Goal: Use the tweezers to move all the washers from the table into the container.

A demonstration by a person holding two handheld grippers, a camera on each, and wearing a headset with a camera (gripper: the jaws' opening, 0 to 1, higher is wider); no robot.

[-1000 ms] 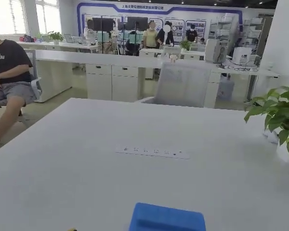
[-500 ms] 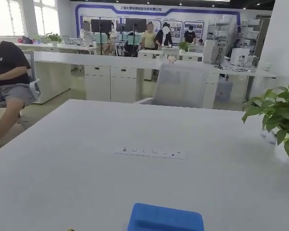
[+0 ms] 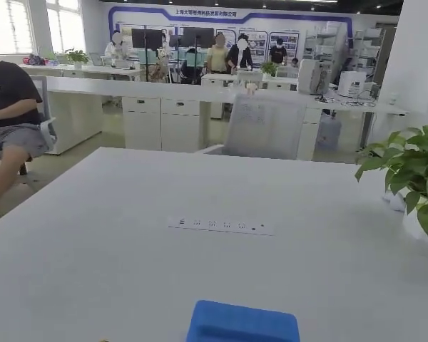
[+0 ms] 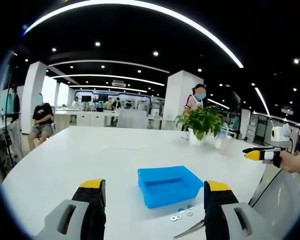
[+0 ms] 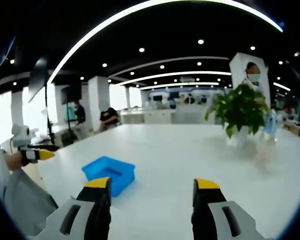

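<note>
1. The left gripper [image 4: 155, 186] is held over the white surface [image 4: 65, 165], its jaws spread wide with nothing between them.
2. The right gripper [image 5: 151, 184] is spread too, and empty.
3. Just ahead of the left gripper sits the blue container [image 4: 169, 184]. A few washers [image 4: 182, 213] lie on the surface just beside its near edge. The thin metal tweezers [image 4: 190, 231] lie near them.
4. In the right gripper view, the container is ahead, left of the jaws.
5. Farther out, a power strip [image 3: 221, 226] is set into the surface, and a potted plant [image 3: 406, 171] stands at its edge.

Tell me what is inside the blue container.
Inside the blue container the visible floor is bare; its near wall hides the front part. Washers lie outside on the table.
</note>
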